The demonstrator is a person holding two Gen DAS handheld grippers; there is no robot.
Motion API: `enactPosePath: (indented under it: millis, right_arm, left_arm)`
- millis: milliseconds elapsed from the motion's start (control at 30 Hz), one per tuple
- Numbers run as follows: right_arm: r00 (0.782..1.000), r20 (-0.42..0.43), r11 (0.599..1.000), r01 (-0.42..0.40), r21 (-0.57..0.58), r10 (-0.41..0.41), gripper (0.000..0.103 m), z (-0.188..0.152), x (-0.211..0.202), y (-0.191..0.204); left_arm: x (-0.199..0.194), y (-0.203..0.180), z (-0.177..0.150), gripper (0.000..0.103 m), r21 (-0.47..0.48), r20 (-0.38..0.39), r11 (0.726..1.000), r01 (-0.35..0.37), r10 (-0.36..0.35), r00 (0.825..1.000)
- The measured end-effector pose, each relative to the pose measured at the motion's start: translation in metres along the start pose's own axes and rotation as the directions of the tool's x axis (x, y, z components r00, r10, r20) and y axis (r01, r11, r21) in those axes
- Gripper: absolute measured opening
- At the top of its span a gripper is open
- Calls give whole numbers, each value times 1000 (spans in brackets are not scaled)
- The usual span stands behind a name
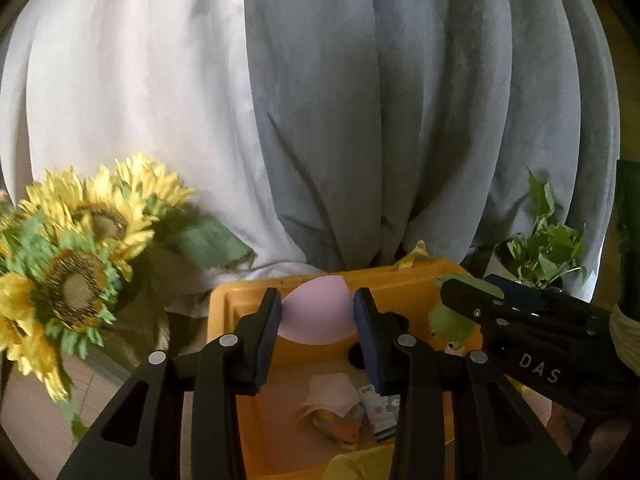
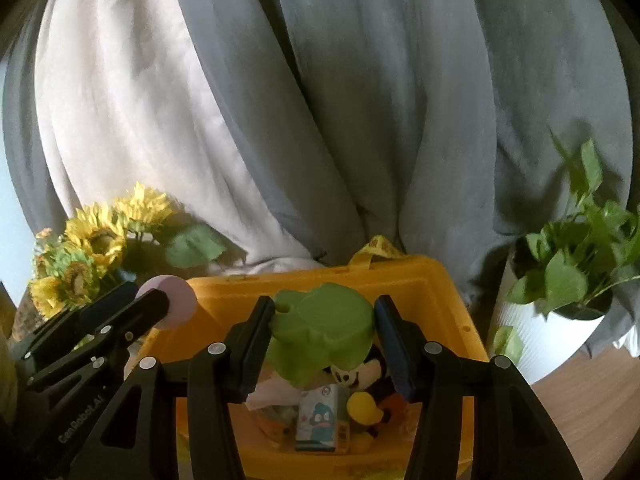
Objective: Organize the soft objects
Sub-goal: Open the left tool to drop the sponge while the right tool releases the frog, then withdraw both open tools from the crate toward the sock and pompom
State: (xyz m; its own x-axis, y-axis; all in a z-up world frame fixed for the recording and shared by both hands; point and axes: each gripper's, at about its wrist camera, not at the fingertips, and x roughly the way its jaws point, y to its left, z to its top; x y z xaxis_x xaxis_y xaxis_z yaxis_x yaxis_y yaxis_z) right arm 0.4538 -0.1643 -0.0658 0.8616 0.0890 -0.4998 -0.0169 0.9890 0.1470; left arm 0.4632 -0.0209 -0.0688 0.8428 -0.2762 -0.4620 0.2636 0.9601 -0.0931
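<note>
**2 grippers, 2 soft toys, 1 yellow bin**

Backdrop: 1 grey curtain [image 2: 400, 100] w/ 1 white sheer panel [image 2: 132, 120] hanging to its left, both filling the upper part of each view.

1 yellow bin [image 2: 448, 304] sits below the curtains, lid off, w/ a yellow strap [image 2: 378, 250] poking up behind its far rim. Both grippers hang over it.

1 sunflower bunch [image 1: 76, 256] stands left of the bin; at least 4 blooms countable in the left wrist view, though blur makes the count approx. 1 potted green plant [image 2: 576, 264] in a white pot stands right of the bin.

Left gripper [image 1: 317, 316]: fingers pressed on either side of 1 pink round sponge [image 1: 318, 312], held above the bin's far-left part. Right gripper [image 2: 324, 340]: clamped on 1 green dino-shaped soft toy [image 2: 320, 328], held above the bin's middle.

Inside the bin, on its floor: 1 Mickey plush [image 2: 362, 376] under the green toy, 1 small printed box [image 2: 320, 420] w/ a blue cartoon figure, 1 crumpled pale cloth [image 1: 332, 396] left of the box. Other bits there are too dim to ID.
</note>
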Motion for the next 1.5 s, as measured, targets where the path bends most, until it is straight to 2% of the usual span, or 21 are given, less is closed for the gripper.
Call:
enactPosePath:
  millis: [100,167,267,333,533,700,1000,1500]
  right_arm:
    - [1000,-15,1000,2,1,-2,54,-2,8,-1]
    - [1000,-22,1000,12,2,-12,57,-3,11,-2]
    - [999,-31,1000,27,12,-26,60,-5,13,-5]
    - [999,-36,999,33,17,-32,60,-5,14,-6]
    - [999,-37,999,37,18,-36,60,-7,7,-8]
    - [999,-14,999,48,20,-47,67,-7,-9,-7]
    - [998,39,998,52,30,-53,67,-6,-46,-6]
    - [999,34,1000,8,11,-9,67,-26,-88,11]
  left_arm:
    - [8,1,-2,40,-7,-21,1000,5,-5,1000]
    - [11,0,-3,49,3,-27,1000,-3,3,1000]
    - [10,0,-5,51,8,-29,1000,-14,14,999]
    - [8,-1,-5,57,7,-31,1000,-18,18,999]
    - [-10,-1,-5,63,15,-4,999,-44,44,999]
    - [-29,-5,-3,65,22,25,998,-59,59,998]
    - [-67,-10,-6,65,14,47,996,-84,83,995]
    - [-122,-10,-29,67,-8,39,989,-147,147,988]
